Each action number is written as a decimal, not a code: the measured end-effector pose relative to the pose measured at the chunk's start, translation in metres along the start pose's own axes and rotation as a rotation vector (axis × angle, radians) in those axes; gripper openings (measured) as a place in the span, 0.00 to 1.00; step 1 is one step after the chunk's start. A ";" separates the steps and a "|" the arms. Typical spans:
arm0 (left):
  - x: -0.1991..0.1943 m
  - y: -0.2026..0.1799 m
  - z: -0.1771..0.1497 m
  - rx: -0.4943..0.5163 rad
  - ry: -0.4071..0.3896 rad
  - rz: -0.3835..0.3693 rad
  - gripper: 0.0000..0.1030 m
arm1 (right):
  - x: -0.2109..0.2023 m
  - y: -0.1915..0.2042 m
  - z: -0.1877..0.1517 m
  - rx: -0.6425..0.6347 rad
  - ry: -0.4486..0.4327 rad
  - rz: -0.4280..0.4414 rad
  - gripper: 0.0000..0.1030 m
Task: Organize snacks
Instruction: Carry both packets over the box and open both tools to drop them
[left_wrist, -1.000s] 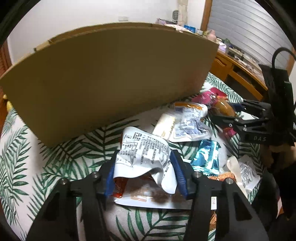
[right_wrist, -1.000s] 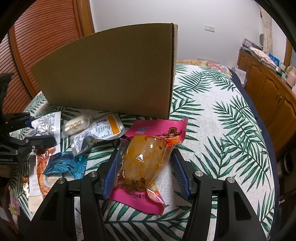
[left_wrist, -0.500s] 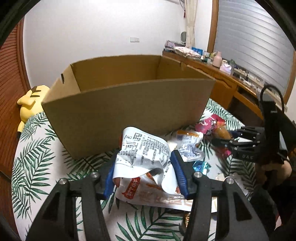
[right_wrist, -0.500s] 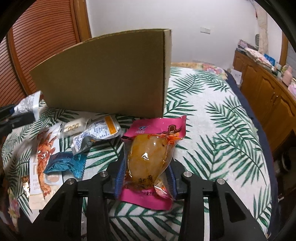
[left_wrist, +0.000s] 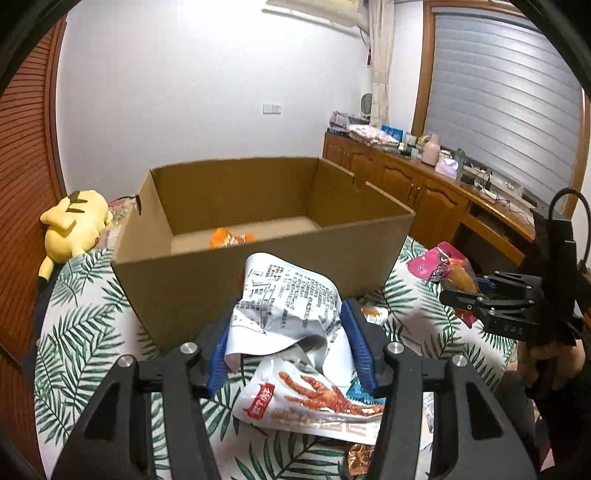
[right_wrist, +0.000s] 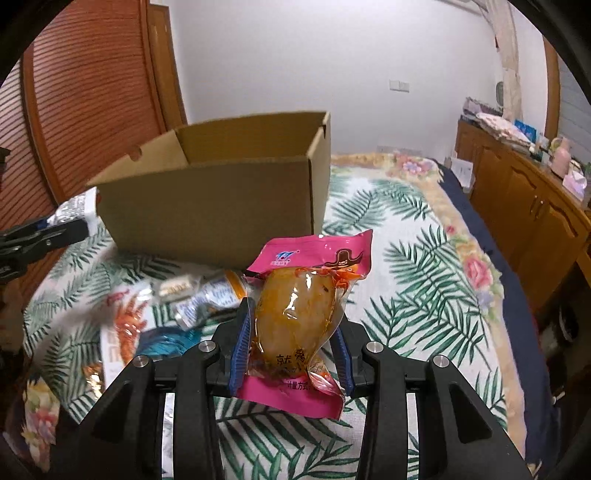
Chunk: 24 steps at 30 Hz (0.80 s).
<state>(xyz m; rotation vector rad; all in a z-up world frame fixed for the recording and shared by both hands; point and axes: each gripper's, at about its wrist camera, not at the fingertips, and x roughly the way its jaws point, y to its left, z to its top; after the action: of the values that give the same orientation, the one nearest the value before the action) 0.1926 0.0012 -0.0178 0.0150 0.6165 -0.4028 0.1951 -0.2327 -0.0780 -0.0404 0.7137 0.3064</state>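
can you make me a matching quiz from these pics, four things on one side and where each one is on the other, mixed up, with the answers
Things:
1. pink chicken snack pack
2. crumpled white packet
3. orange snack bag
4. yellow plush toy

Places:
A. inside the cardboard box
B. clamped in the left gripper
C. on the bed, left of the box
D. clamped in the right gripper

Pairs: 1-D, 2-B, 3-A, 4-C

Legible markings on the snack packets.
Pink-edged clear pouch (right_wrist: 295, 314): Chinese characters "计量方式"; crumpled white printed wrapper (left_wrist: 288, 299): text too small to read.
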 end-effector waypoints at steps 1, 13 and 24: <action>-0.001 0.001 0.002 0.000 -0.008 0.000 0.53 | -0.003 0.001 0.002 -0.002 -0.006 0.003 0.38; -0.003 0.014 0.025 -0.017 -0.048 -0.008 0.53 | -0.022 0.020 0.027 -0.033 -0.067 0.035 0.38; 0.015 0.035 0.074 -0.003 -0.074 0.007 0.53 | -0.022 0.033 0.097 -0.102 -0.133 0.065 0.38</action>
<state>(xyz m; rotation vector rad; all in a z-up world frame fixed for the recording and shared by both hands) 0.2582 0.0181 0.0309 -0.0010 0.5442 -0.3938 0.2319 -0.1930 0.0120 -0.0934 0.5682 0.4045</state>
